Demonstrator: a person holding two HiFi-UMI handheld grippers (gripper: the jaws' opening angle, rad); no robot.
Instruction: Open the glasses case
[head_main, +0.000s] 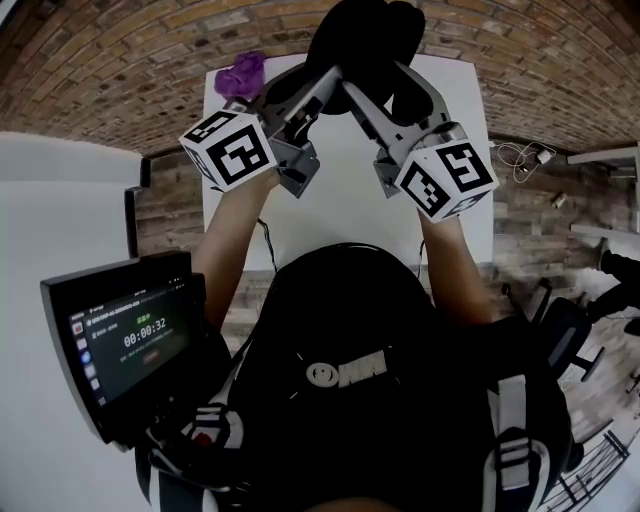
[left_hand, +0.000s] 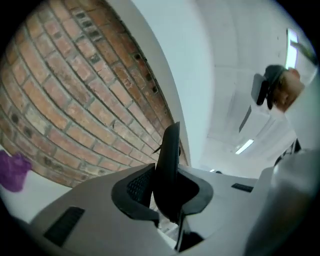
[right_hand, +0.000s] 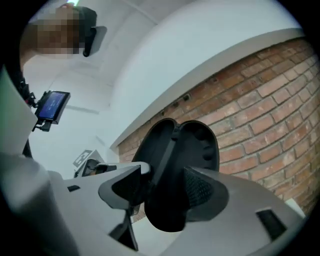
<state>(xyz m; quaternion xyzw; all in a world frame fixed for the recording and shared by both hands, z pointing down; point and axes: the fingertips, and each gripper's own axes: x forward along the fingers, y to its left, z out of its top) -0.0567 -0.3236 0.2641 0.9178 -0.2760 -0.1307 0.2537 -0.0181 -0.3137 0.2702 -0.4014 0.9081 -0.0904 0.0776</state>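
Observation:
A black glasses case (head_main: 365, 40) is held up above the white table (head_main: 330, 215), between both grippers. In the right gripper view the glasses case (right_hand: 180, 160) stands with its two shells spread apart, hollow insides showing. My right gripper (right_hand: 167, 192) has its jaws wide, with the pads against the case's lower part. In the left gripper view only a thin black shell edge (left_hand: 170, 160) shows, and my left gripper (left_hand: 167, 192) is shut narrowly on it. From the head view the left gripper (head_main: 335, 78) and the right gripper (head_main: 385, 90) meet at the case from either side.
A purple crumpled thing (head_main: 240, 75) lies at the table's far left corner. A small screen (head_main: 120, 340) on a mount sits by the person's left side. The floor (head_main: 120, 60) around the table is brick, and cables (head_main: 520, 155) lie on it to the right.

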